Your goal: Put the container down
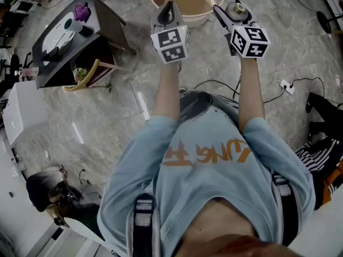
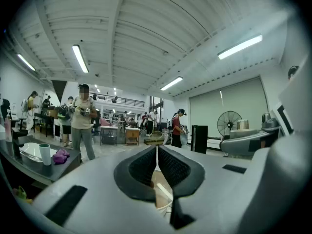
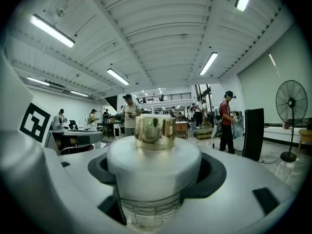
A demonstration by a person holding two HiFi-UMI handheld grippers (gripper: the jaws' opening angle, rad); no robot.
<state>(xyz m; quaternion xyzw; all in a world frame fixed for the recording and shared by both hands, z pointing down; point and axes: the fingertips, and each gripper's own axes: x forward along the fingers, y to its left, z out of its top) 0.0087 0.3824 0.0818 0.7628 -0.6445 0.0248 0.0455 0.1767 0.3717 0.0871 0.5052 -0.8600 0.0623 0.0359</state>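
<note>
The container (image 3: 153, 167) is a clear jar with a white lid and a gold knob (image 3: 154, 130). It stands upright between the jaws of my right gripper (image 3: 156, 174), whose dark pads (image 3: 214, 172) press on both sides of the lid. In the head view the right gripper (image 1: 228, 12) is held up in front of the person, with the container (image 1: 236, 8) at its tip. My left gripper (image 1: 169, 7) is raised beside it. Its ribbed pads (image 2: 141, 167) are closed together with nothing between them, seen at the left gripper (image 2: 157, 152).
A round beige basin (image 1: 206, 19) sits on the marble floor just beyond both grippers. A dark side table (image 1: 102, 15) with a cup and a purple object stands at the left. Cables and a power strip (image 1: 286, 85) lie at the right. People and a standing fan (image 3: 291, 104) are farther off.
</note>
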